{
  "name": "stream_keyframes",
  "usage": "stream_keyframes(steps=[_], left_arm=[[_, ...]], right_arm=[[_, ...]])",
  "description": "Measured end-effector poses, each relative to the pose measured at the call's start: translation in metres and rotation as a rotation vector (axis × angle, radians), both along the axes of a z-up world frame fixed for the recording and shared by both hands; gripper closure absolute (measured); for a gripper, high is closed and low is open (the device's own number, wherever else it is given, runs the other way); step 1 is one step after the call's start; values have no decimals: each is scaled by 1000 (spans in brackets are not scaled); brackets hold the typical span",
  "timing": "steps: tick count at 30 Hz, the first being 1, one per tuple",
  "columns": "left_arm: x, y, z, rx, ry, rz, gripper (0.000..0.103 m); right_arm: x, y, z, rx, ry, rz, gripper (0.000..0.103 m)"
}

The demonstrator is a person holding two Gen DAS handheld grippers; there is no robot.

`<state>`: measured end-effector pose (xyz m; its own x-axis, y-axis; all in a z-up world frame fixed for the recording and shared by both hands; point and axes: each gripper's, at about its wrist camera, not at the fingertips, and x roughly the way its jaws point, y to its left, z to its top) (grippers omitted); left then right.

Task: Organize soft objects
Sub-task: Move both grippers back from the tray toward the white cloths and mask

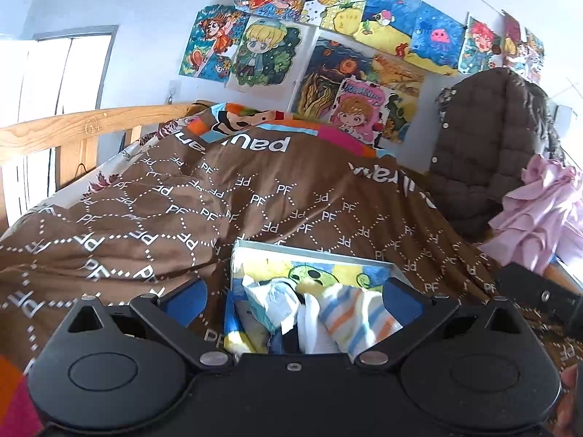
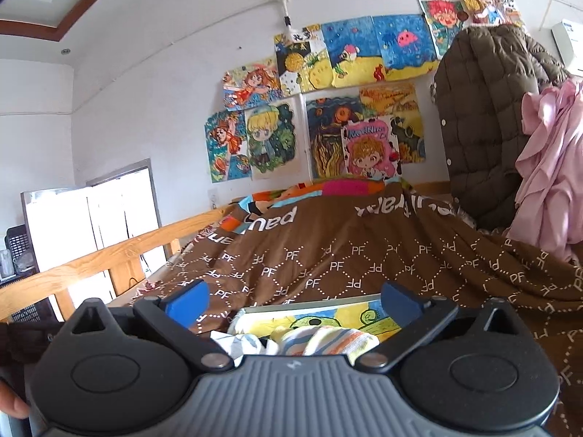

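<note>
Left gripper (image 1: 294,293): jaws spread wide, blue pads clear of everything, nothing between them. Right gripper (image 2: 293,300): same, released and empty. Low centre of both frames, just beyond the pads, an open box (image 1: 313,255) with a cartoon-printed lining sits on the brown PF-patterned quilt (image 1: 218,196). Inside it lie a striped sock (image 1: 359,318) and white cloth pieces (image 1: 271,300), possibly more socks; bunching obscures this. Quilted brown coat (image 1: 484,138) and pink garment (image 1: 539,207) at right; drawings (image 1: 328,36) on upper wall.
</note>
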<state>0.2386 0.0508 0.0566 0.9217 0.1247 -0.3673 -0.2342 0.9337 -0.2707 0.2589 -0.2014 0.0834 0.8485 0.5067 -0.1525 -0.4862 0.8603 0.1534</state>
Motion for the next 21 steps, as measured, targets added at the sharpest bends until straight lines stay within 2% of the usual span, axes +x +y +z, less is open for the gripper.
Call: stream_keyframes(steps=[7, 14, 18, 21], left_arm=[[-44, -12, -5, -12, 6, -29, 1], [-72, -15, -20, -63, 19, -34, 1], [-87, -18, -31, -61, 20, -37, 1], [-94, -22, -39, -26, 32, -66, 1]], right_arm=[[-39, -9, -5, -6, 5, -11, 0], [-72, -19, -31, -47, 51, -41, 0], [-87, -23, -46, -71, 91, -62, 0], [-95, -23, -54, -89, 115, -67, 0]])
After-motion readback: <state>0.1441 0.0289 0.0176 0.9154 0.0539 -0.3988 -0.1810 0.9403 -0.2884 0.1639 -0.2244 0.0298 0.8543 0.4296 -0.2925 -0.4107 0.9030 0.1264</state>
